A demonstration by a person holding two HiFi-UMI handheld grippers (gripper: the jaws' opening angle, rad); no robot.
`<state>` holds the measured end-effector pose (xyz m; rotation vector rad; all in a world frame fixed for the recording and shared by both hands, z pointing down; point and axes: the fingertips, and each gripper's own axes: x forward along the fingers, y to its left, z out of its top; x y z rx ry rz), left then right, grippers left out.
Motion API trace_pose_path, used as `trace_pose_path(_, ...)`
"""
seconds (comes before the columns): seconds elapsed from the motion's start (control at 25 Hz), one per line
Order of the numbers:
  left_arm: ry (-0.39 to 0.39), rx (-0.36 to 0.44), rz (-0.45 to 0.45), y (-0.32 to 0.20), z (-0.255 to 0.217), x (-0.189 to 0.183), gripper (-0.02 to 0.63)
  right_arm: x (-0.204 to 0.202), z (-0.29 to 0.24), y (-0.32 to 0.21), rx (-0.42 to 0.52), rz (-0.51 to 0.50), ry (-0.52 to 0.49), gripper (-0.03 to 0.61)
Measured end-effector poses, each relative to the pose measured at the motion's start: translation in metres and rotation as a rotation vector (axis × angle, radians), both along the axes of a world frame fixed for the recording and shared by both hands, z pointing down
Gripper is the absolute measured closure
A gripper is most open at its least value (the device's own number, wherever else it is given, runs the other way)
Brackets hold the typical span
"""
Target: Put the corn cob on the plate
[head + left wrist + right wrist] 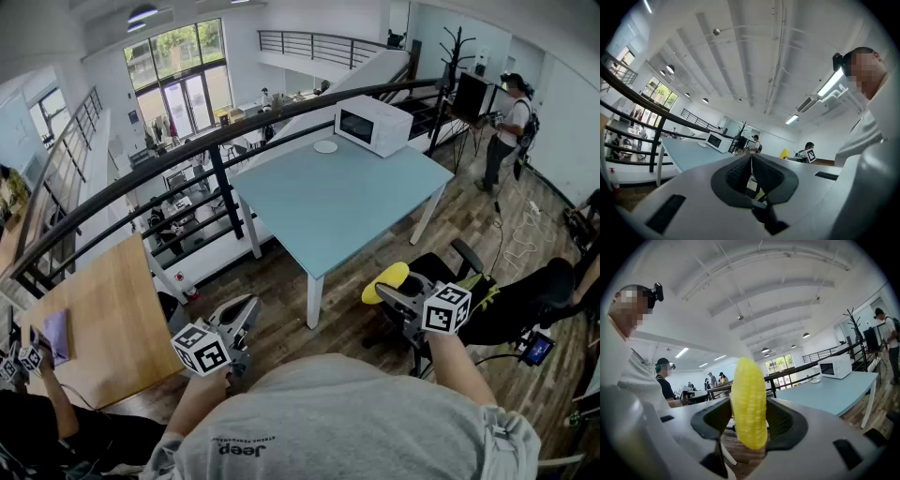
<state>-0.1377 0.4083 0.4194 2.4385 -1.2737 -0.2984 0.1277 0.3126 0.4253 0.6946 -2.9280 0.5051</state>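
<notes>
The light-blue table (342,202) fills the middle of the room, and the white microwave (372,124) sits at its far end. Short of the table's near edge, the left gripper (246,309) has its jaws pressed together on nothing, while the right gripper (392,292) is clamped across something yellow. The small white plate (325,146) lies on the table's far end just beside the microwave, and the corn cob (385,280) is off the table, near its front corner, pinched between the right gripper's pads.
</notes>
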Motion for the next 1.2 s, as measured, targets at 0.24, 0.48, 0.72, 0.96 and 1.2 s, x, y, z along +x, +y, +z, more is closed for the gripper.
trace_pose_path(0.24, 0.0, -0.008, -0.003, 0.005, 0.004, 0.0, 0.592, 0.001, 0.005, 0.005, -0.003, 0.0, -0.003, 0.342)
trace_pose_path(0.48, -0.004, -0.014, 0.007, 0.006, 0.004, 0.008, 0.592, 0.008, 0.005, 0.007, -0.005, 0.005, -0.017, 0.342)
trace_pose_path(0.72, -0.015, -0.015, 0.018, 0.002, 0.001, 0.029, 0.592, 0.024, 0.006, 0.007, -0.04, -0.001, -0.036, 0.342)
trace_pose_path(0.96, -0.02, -0.024, 0.023, -0.003, 0.001, 0.061, 0.592, 0.055, 0.008, 0.006, -0.038, -0.006, -0.032, 0.342)
trace_pose_path(1.2, -0.03, -0.023, 0.036, -0.011, -0.004, 0.101, 0.592, 0.085, 0.012, 0.003, -0.035, -0.024, -0.027, 0.342)
